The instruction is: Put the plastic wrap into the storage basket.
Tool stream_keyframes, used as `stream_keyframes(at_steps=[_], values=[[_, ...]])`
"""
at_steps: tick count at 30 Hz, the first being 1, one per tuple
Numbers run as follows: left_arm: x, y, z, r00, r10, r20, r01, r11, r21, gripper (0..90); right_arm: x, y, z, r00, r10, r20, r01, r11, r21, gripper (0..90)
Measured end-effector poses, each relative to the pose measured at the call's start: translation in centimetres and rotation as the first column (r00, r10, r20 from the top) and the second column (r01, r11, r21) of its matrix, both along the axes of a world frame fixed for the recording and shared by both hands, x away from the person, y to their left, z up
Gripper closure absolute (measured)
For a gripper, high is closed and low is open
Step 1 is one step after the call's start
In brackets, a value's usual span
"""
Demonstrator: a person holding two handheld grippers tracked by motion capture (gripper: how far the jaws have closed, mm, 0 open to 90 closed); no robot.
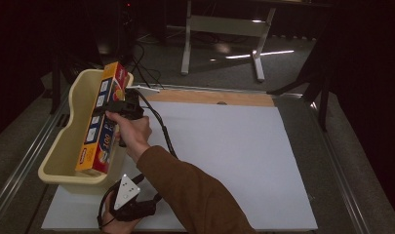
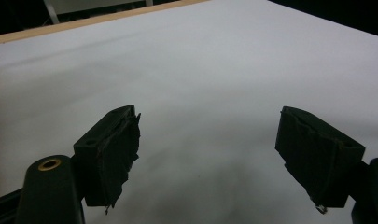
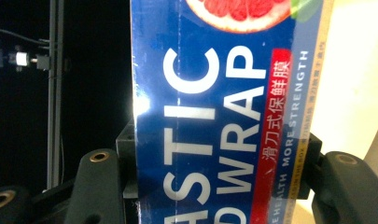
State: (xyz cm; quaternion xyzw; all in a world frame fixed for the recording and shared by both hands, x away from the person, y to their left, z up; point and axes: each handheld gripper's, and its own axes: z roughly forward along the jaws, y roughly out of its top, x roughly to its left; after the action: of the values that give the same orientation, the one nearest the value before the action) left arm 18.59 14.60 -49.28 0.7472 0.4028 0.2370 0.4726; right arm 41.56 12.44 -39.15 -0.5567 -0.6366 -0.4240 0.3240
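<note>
You hold a plastic-wrap box (image 3: 214, 116) of printed cardboard, its blue face glossy and streaked with glare. The right claw (image 3: 219, 177) clamping it is matt black plastic with brass-coloured screw inserts. The bin (image 1: 63, 146) at the left is smooth, cream plastic with a dull sheen. Your left claw (image 2: 207, 158), near you, carries rough, frayed black pads (image 2: 123, 149). The counter (image 1: 234, 146) is covered by a matt white, paper-like sheet; bare wood shows at its far edge (image 1: 209, 96). Your sleeve (image 1: 195, 195) is soft brown cloth.

Dim room, soft, slightly blurred frames
</note>
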Motion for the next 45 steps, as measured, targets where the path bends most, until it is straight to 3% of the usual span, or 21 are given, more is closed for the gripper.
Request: stream_keyframes(at_steps=[8, 13, 20, 23, 25, 27, 32, 34, 38, 39, 43, 44, 45], values=[[0.0, 0.1, 0.0, 1.0, 0.002, -0.001, -0.002, 1.0, -0.004, 21.0, 0.0, 0.7, -0.8, 0.9993, -0.031, -0.02, 0.031, 0.9994, -0.015, 40.0], [0.0, 0.1, 0.0, 1.0, 0.004, 0.0, -0.004, 1.0, -0.006, 21.0, -0.1, 1.1, -1.3, 0.9973, -0.043, -0.059, 0.039, 0.9971, -0.065, 39.1], [0.0, 0.1, 0.0, 1.0, 0.004, -0.001, -0.004, 1.0, -0.005, 21.0, -0.2, 1.2, -1.3, 0.9991, -0.027, -0.032, 0.024, 0.9958, -0.088, 36.1], [0.0, 0.1, -0.1, 1.0, 0.005, -0.001, -0.005, 1.0, -0.004, 21.0, -0.1, 0.7, -1.0, 0.9994, -0.031, -0.014, 0.028, 0.9895, -0.142, 32.1], [0.0, 0.0, -0.1, 1.0, 0.006, -0.004, -0.006, 1.0, -0.004, 21.0, 0.0, 0.1, -0.4, 0.999, -0.045, 0.008, 0.045, 0.9939, -0.101, 33.2], [0.0, 0.0, -0.1, 1.0, 0.005, -0.006, -0.005, 1.0, 0.001, 21.0, -0.2, -0.2, 0.5, 0.9984, -0.038, 0.042, 0.042, 0.9945, -0.096, 33.8], [0.0, 0.0, -0.1, 1.0, 0.008, -0.006, -0.008, 1.0, 0.004, 21.0, -0.2, -0.7, 0.8, 0.9987, 0.007, 0.05, 0.0, 0.9914, -0.131, 36.9], [0.1, 0.0, -0.1, 0.9999, 0.01, -0.004, -0.01, 0.9999, 0.006, 21.0, -0.3, -1.2, 0.6, 0.9939, 0.05, 0.098, -0.032, 0.9843, -0.174, 37.4], [0.2, 0.1, -0.1, 0.9999, 0.012, -0.005, -0.012, 0.9999, 0.007, 21.0, -0.4, -1.8, 0.6, 0.9846, 0.095, 0.147, -0.067, 0.9805, -0.185, 37.6], [0.2, 0.0, -0.1, 0.9999, 0.013, -0.005, -0.013, 0.9999, 0.009, 21.0, -0.5, -2.1, 0.8, 0.9755, 0.112, 0.19, -0.071, 0.9755, -0.208, 37.3], [0.1, 0.0, -0.1, 0.9999, 0.015, -0.003, -0.015, 0.9998, 0.012, 21.0, -0.9, -2.7, 1.4, 0.9462, 0.153, 0.285, -0.079, 0.9641, -0.254, 37.7], [0.1, 0.0, -0.1, 0.9999, 0.015, -0.003, -0.015, 0.9998, 0.012, 21.0, -0.9, -2.7, 1.4, 0.9462, 0.153, 0.285, -0.079, 0.9641, -0.254, 37.7], [0.1, 0.0, -0.1, 0.9999, 0.015, -0.003, -0.015, 0.9998, 0.013, 21.0, -1.1, -2.8, 1.6, 0.9314, 0.176, 0.318, -0.086, 0.9567, -0.278, 38.3]])
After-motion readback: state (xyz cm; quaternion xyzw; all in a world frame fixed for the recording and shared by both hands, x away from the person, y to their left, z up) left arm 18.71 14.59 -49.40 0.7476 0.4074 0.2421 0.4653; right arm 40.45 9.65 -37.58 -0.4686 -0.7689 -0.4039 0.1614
